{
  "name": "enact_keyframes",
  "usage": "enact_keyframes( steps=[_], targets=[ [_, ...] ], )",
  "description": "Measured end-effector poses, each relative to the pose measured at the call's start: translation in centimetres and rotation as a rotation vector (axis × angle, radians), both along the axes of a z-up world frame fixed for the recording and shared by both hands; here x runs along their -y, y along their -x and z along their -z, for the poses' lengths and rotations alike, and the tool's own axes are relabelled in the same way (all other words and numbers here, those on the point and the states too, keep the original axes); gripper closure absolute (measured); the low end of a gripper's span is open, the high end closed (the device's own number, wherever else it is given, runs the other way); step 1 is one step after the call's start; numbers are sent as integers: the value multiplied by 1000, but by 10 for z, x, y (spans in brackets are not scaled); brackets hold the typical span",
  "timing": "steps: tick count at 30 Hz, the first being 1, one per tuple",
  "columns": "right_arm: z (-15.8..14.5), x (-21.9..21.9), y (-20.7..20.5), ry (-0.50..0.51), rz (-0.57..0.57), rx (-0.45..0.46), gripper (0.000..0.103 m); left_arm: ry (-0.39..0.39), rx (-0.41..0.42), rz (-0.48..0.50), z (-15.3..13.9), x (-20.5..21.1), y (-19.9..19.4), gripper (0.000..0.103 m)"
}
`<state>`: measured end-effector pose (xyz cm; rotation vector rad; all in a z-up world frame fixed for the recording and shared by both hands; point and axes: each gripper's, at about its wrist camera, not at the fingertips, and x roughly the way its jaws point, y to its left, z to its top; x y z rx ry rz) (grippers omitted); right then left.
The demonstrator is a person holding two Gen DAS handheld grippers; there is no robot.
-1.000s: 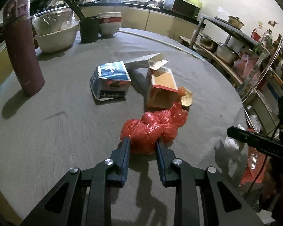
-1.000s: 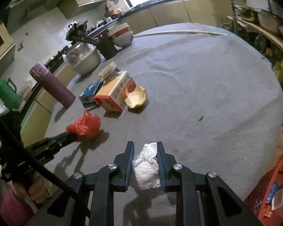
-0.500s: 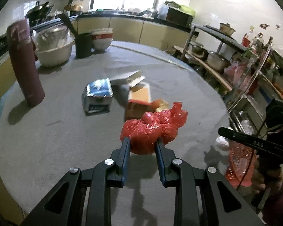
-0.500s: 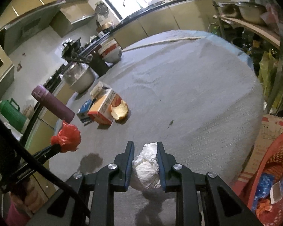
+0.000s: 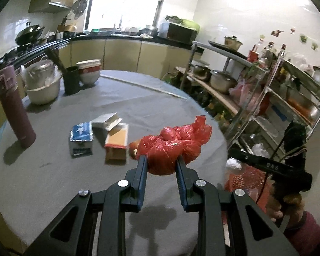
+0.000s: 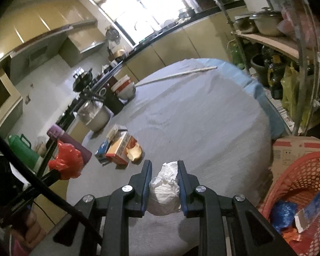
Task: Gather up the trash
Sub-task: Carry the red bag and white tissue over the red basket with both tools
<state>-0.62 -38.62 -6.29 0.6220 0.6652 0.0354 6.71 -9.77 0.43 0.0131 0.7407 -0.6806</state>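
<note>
My left gripper (image 5: 161,160) is shut on a knotted red plastic bag (image 5: 172,147) and holds it up above the grey round table (image 5: 53,177). The bag also shows in the right wrist view (image 6: 66,162). My right gripper (image 6: 163,166) is shut on a crumpled white bag (image 6: 165,189), held above the table's near edge. On the table lie a blue-white carton (image 5: 81,138), an orange box (image 5: 117,143), a white box (image 5: 105,120) and a piece of orange peel (image 6: 134,152). A red mesh basket (image 6: 298,183) with trash in it stands on the floor at the right.
A purple flask (image 5: 16,108), a steel bowl (image 5: 42,85), a black chopstick holder (image 5: 71,83) and stacked bowls (image 5: 89,71) stand at the table's far left. Metal shelving with pots (image 5: 266,89) lines the right. A cardboard box (image 6: 296,149) sits behind the basket.
Both grippers have risen and pulled back from the table with their bags. The red bag left the table surface. The red basket has come more into the right wrist view.
</note>
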Motion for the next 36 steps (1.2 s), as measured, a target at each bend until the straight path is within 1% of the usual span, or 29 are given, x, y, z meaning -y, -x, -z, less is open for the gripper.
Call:
enact_keyframes(
  steps=[5, 12, 20, 29, 33, 36],
  targets=[
    [-11, 18, 16, -6, 40, 34, 78, 2, 9, 18, -9, 18, 9, 75],
    [-20, 44, 43, -14, 98, 64, 78, -9, -5, 49, -10, 45, 21, 75],
    [-20, 74, 78, -27, 170, 78, 78, -37, -5, 120, -10, 82, 44, 75],
    [-12, 121, 127, -69, 274, 86, 78, -65, 1, 231, -13, 127, 75, 75],
    [-6, 143, 148, -101, 321, 84, 78, -90, -1, 301, -7, 154, 91, 75],
    [2, 158, 163, -121, 359, 72, 78, -123, -10, 362, 4, 179, 104, 75]
  ],
)
